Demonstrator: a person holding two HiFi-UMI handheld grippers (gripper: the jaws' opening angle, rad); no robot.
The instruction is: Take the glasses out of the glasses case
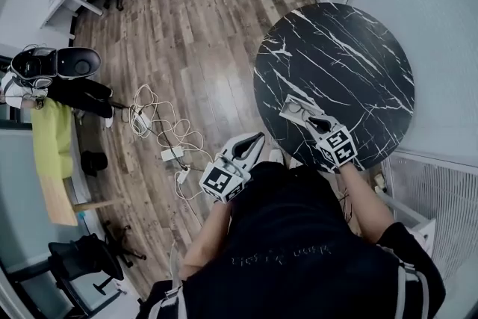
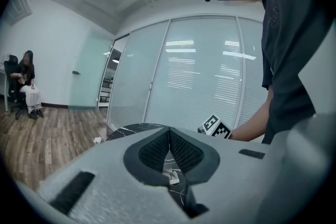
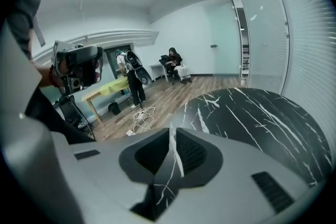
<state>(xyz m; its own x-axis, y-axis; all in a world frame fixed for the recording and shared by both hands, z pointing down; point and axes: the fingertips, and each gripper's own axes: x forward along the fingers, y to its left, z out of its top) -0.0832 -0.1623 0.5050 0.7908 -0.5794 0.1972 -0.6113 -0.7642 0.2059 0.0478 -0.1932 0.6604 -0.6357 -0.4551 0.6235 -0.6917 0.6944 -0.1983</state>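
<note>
On the round black marble table (image 1: pixel 351 63), near its edge closest to the person, lies the open glasses case (image 1: pixel 287 115) with the glasses (image 1: pixel 299 107) inside it. The right gripper (image 1: pixel 314 121) reaches over the table with its tips just beside the case; its jaws are together with nothing between them. The left gripper (image 1: pixel 258 139) hangs beside the table edge over the wooden floor (image 1: pixel 202 26), jaws likewise closed and empty.
</note>
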